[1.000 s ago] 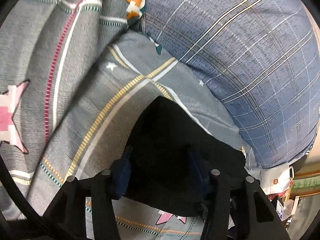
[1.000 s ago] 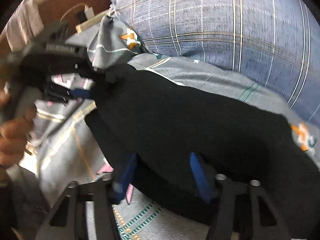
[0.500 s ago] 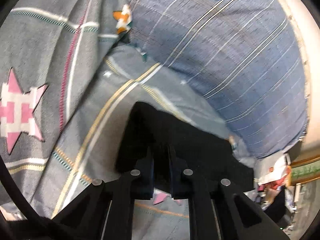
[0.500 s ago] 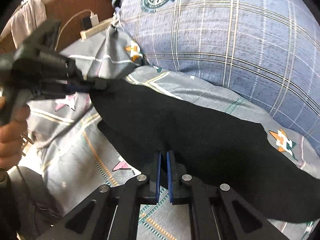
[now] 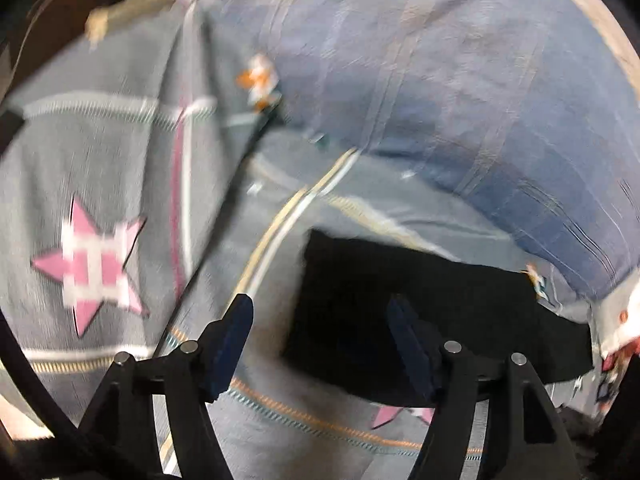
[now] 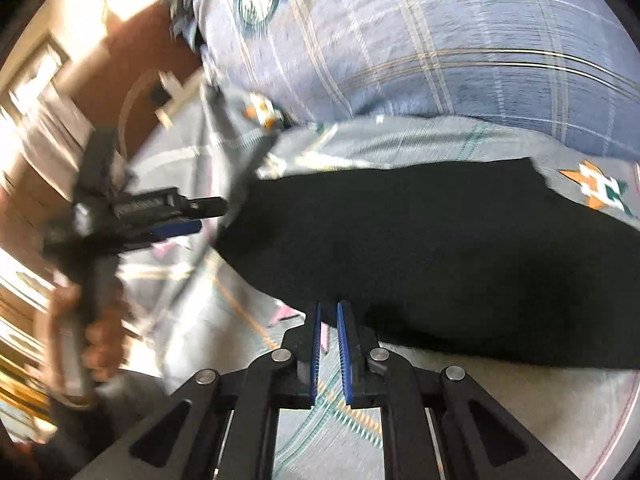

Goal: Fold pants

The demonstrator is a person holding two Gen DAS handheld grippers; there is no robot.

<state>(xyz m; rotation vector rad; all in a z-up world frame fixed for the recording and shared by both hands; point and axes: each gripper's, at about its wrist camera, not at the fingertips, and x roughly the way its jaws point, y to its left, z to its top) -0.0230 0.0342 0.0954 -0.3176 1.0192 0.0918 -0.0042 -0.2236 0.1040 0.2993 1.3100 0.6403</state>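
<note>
The black pants (image 5: 420, 312) lie folded on the grey patterned bedsheet (image 5: 120, 168); they also show in the right wrist view (image 6: 420, 248). My left gripper (image 5: 320, 320) is open, its blue fingers apart over the pants' left corner, holding nothing. It also shows from the side in the right wrist view (image 6: 188, 220), just left of the pants. My right gripper (image 6: 328, 312) is nearly shut, with a narrow gap between its pads at the pants' near edge; I cannot see cloth between them.
A big blue plaid pillow (image 5: 460, 80) lies behind the pants, also seen in the right wrist view (image 6: 440, 40). A brown headboard (image 6: 132, 64) with a cable and charger stands at the left. A person's hand (image 6: 96, 344) holds the left gripper's handle.
My left gripper has opened, let go of the pants' corner and drawn back. The pants now lie flat on the bed. My right gripper's pads have parted slightly.
</note>
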